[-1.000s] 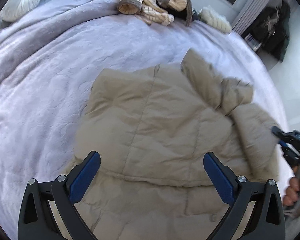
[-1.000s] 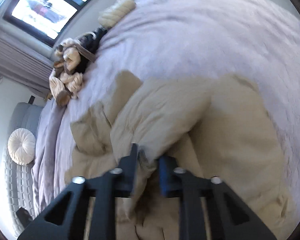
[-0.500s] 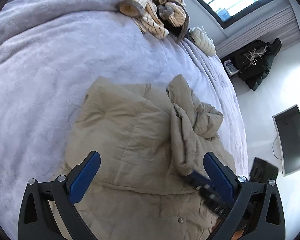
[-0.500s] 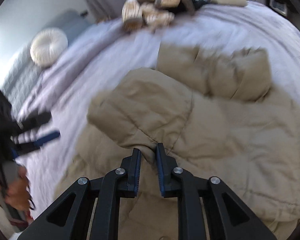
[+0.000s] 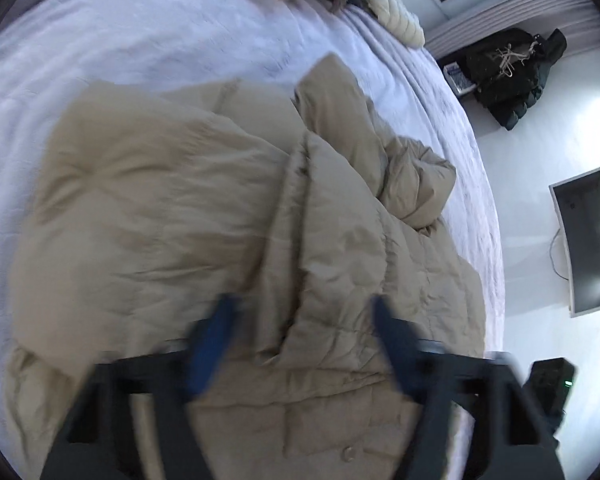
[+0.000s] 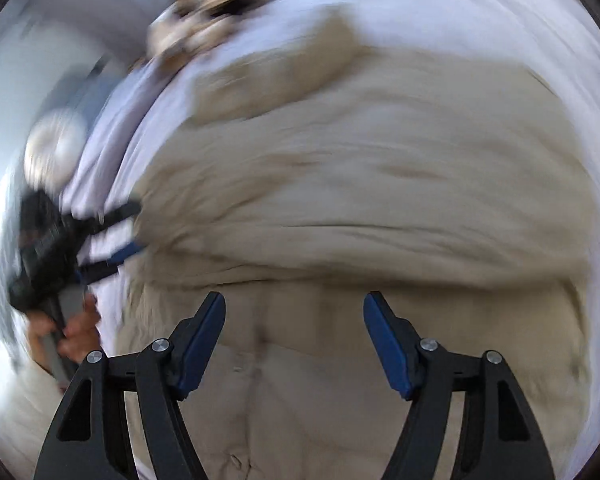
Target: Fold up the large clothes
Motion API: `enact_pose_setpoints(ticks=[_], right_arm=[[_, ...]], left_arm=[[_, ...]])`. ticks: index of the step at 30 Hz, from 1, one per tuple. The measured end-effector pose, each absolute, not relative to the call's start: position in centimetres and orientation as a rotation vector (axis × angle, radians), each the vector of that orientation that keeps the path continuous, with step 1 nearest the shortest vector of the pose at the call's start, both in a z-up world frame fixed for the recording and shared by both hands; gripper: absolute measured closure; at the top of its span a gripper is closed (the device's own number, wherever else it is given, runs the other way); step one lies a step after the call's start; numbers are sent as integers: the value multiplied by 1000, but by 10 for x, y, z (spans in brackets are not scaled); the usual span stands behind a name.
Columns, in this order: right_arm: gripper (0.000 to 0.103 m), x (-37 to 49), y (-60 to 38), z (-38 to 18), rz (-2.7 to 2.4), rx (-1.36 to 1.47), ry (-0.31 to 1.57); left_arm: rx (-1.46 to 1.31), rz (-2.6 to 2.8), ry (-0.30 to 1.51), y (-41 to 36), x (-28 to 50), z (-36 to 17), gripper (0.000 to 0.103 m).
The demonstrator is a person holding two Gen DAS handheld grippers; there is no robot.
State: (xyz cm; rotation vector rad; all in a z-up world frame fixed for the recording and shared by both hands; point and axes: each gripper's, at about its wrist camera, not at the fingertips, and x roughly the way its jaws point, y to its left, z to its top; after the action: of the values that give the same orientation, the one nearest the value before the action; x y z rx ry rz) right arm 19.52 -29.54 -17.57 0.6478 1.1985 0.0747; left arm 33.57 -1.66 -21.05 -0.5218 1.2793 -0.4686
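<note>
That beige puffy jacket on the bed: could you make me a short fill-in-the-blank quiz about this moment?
1. The beige jacket lies on a ____ bedspread.
2. The right gripper has its fingers ____, with nothing pinched.
3. Dark clothes lie on the ____ beside the bed.

Missing words: lilac; open; floor

No readable text in either view.
Nothing legible on the beige jacket [image 5: 188, 208] or the dark screen [image 5: 586, 240] by the wall (both views are blurred, the right wrist's badly).
</note>
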Motion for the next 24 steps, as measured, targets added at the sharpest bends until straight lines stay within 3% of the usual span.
enact_pose_setpoints(ticks=[1, 5, 7, 8, 16, 24], right_arm=[[28, 191, -310, -179, 45, 704, 1188], [29, 182, -374, -193, -114, 893, 1120], [68, 186, -390, -192, -139, 923, 1086], [96, 189, -394, -189, -144, 918, 1076], [95, 191, -396, -216, -148, 750, 1125], [94, 188, -395, -210, -138, 759, 1130]], left_arm=[[-532, -481, 1288, -19, 338, -212, 82], [-496, -515, 1232, -26, 332, -197, 89], [-475, -522, 1206, -24, 324, -189, 89], [-466, -524, 1203, -23, 319, -188, 89], [-385, -444, 1307, -28, 301, -225, 86], [-196, -306, 1213, -1, 299, -170, 86]])
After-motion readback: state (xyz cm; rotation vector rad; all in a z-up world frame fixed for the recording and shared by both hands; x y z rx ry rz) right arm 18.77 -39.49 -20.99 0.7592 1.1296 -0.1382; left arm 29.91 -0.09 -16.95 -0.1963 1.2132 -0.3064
